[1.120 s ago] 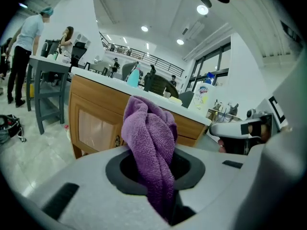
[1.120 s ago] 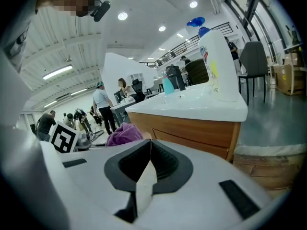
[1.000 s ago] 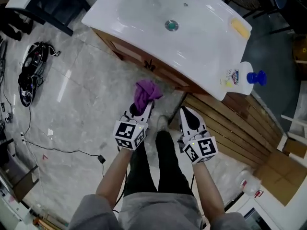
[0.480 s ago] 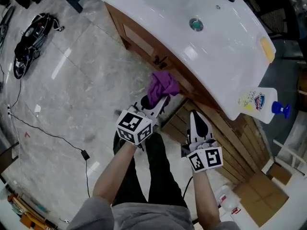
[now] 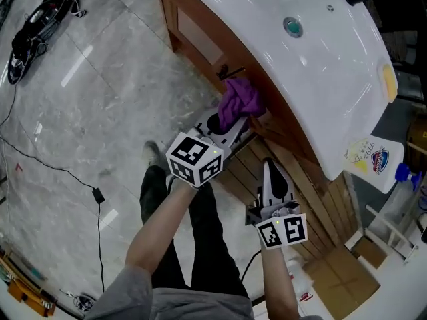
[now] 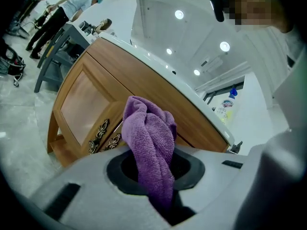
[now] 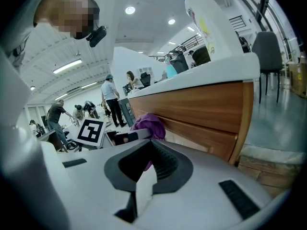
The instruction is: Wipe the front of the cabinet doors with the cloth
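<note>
Purple cloth point(image 5: 239, 102) is pinched tight in the left tool point(image 5: 227, 127), bunched at the wooden cabinet point(image 5: 200, 39) front just beside its handles point(image 5: 229, 72). The right tool point(image 5: 270, 172), jaws together and empty, hangs near the cabinet's right end, where a bottle point(image 5: 372, 162) stands on top.

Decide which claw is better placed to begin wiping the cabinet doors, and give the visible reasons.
Left. The left claw is shut on the purple cloth, held close to the cabinet doors. The right claw is shut, with no cloth.
</note>
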Available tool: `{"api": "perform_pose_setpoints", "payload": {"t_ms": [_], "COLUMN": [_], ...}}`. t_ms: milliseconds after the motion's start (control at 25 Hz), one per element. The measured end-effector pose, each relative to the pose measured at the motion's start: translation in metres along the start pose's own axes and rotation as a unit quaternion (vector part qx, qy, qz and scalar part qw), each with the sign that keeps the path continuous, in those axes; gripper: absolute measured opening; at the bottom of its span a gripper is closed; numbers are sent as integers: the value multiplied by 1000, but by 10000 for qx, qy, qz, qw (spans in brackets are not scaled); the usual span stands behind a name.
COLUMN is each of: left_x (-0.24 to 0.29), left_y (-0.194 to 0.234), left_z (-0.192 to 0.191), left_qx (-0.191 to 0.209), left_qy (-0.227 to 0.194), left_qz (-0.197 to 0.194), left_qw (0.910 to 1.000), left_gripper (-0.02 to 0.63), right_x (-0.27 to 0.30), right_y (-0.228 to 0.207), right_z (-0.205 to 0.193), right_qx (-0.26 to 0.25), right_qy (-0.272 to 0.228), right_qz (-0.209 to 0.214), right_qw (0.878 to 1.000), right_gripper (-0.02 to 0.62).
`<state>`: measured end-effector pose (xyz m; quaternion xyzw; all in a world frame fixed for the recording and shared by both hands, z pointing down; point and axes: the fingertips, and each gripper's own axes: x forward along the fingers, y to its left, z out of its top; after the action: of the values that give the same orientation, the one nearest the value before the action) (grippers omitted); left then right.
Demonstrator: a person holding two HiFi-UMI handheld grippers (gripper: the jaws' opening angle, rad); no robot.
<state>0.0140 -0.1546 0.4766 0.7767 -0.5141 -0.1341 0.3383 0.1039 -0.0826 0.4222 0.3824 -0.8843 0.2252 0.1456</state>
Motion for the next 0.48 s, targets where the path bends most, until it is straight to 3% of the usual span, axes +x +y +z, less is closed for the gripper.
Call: {"api": "perform_pose_setpoints", "payload": {"t_ms": [480], "left_x": [29], "left_y": [-8], "left_z": [-1], "left_qx": [-95], "left_qy": [-83], "left_qz": [-154], "left_qw": [9998], "left_gripper": [77], "right_x": [-2], "right_y": [-9], "right_z": [-7], "right_qx": [29], "right_qy": [-25], "right_qz": [45], "right_qw": [10000], "right_gripper": [12]}}
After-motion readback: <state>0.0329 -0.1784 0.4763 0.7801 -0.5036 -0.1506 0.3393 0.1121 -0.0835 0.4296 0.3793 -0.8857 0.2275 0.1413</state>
